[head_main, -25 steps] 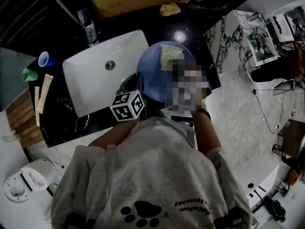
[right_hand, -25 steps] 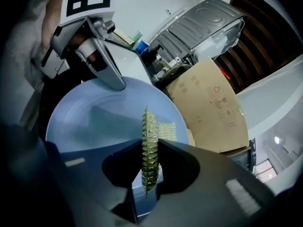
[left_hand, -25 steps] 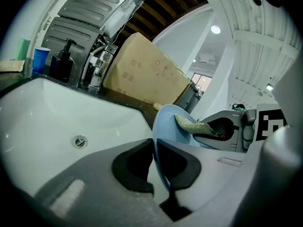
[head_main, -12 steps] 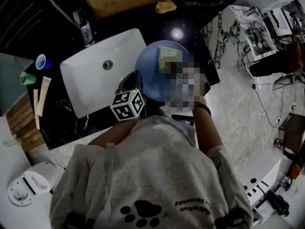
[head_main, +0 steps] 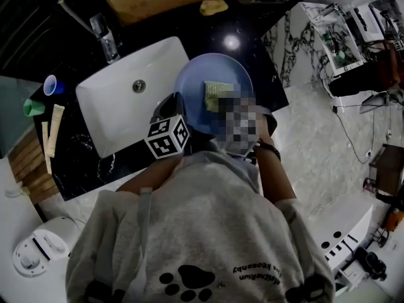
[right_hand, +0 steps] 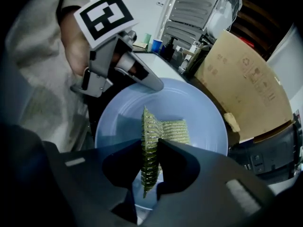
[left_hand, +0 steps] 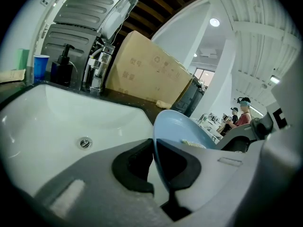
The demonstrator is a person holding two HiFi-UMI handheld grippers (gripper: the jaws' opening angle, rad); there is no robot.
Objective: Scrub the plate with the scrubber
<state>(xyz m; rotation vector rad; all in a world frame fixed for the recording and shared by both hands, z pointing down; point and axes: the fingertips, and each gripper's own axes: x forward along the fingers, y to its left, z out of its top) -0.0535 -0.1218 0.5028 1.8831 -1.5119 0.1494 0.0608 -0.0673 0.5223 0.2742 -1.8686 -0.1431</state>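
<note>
The blue plate point(left_hand: 177, 126) is pinched at its rim by the left gripper point(left_hand: 155, 143), the green scrubber point(right_hand: 173, 130) is clamped by the right gripper point(right_hand: 150, 148), and print on the cardboard box point(left_hand: 147, 72) is too blurred to be read.

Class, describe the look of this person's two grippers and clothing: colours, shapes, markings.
The left gripper and right gripper have grey moulded bodies with black pads lining the jaws. The left one carries a white cube with black square markers. The person wears a light grey sweatshirt with a black paw print.
</note>
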